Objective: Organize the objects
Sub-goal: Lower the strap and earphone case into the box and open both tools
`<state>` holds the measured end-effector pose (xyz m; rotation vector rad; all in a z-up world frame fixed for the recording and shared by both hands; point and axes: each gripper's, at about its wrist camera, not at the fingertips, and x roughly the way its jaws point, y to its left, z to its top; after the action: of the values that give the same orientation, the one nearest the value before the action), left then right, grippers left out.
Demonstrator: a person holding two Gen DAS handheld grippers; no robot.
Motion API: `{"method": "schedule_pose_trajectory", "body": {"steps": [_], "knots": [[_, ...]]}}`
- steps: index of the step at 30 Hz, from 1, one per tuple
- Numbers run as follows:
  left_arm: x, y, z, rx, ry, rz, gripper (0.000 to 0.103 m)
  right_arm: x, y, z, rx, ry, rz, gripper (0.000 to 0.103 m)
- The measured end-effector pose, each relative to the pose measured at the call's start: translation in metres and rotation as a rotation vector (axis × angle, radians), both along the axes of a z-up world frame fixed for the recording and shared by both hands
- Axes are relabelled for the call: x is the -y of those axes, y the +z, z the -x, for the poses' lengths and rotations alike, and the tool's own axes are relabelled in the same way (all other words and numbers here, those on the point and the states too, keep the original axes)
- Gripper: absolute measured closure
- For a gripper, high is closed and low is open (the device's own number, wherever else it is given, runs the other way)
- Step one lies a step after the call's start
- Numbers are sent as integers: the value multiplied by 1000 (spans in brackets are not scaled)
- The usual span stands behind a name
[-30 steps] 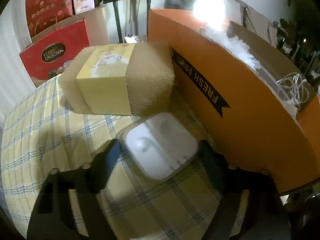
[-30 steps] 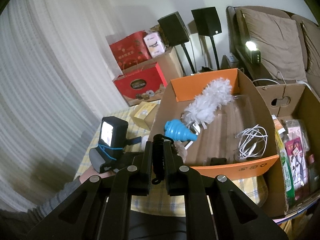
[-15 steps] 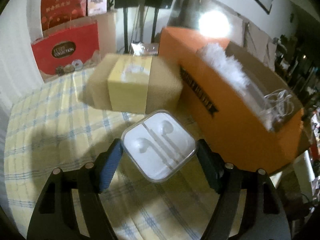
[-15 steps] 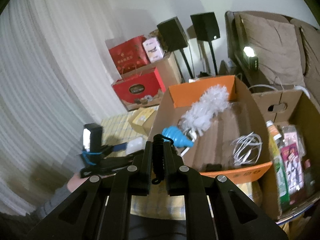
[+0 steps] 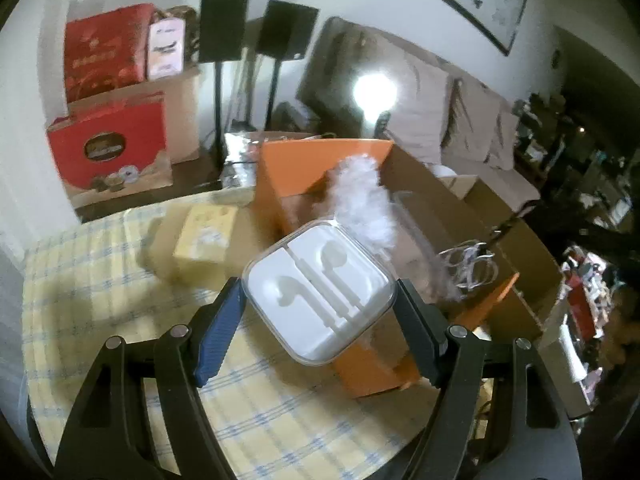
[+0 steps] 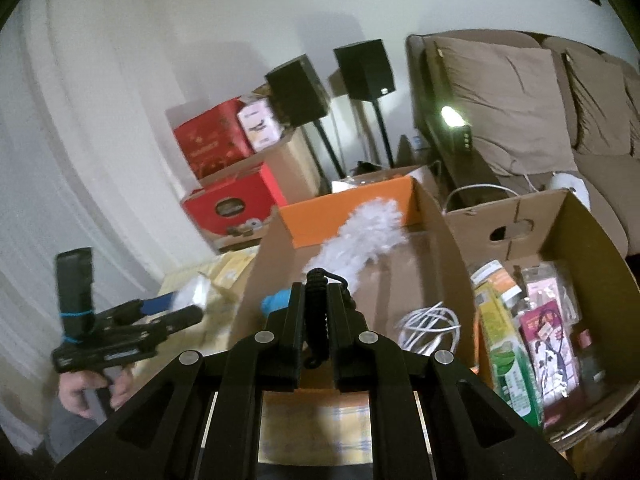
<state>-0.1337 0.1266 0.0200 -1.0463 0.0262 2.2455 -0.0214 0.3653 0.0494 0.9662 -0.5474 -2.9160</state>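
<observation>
Orange box (image 5: 360, 364) with duster (image 5: 362, 204), cable (image 5: 468, 264); left hand-held gripper (image 5: 318, 306) clamping earphone case (image 5: 320, 288).

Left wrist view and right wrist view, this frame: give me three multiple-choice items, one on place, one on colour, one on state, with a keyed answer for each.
1. Where does the white feather duster lie?
A. On the checked tablecloth
B. Inside the orange box
C. On the sofa

2. What colour is the pad on one finger of the left claw?
A. Blue
B. Red
C. Green

3. What is the state of the earphone case?
A. Resting in the box
B. Lying on the cloth
C. Gripped between the left claw's fingers, clear of the table

Answers:
1. B, the duster lies inside the orange box, beside a coiled white cable.
2. A, the left wrist view shows a blue pad against the case.
3. C, both fingers press the case's sides, with the checked tablecloth below it.

The right claw is closed on a black cord.
</observation>
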Motion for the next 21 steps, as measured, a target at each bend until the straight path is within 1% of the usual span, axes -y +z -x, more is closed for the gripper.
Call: {"method": "schedule_pose_trajectory", "body": {"steps": [6, 13, 14, 16, 18, 19, 21], "knots": [[-30, 8, -1, 9, -32, -9, 31, -12, -21, 16, 49, -13, 10, 94], [-64, 9, 1, 16, -65, 1, 31, -8, -68, 40, 151, 2, 24, 93], [-67, 9, 1, 19, -67, 4, 31, -8, -73, 42, 162, 3, 30, 91], [-76, 7, 3, 25, -70, 11, 31, -9, -80, 44, 181, 3, 36, 90], [-83, 7, 6, 28, -74, 17, 31, -10, -80, 42, 182, 3, 44, 85], [-87, 7, 6, 27, -76, 20, 31, -11, -79, 40, 178, 3, 45, 80], [-94, 7, 9, 27, -78, 27, 31, -13, -75, 34, 165, -7, 38, 78]]}}
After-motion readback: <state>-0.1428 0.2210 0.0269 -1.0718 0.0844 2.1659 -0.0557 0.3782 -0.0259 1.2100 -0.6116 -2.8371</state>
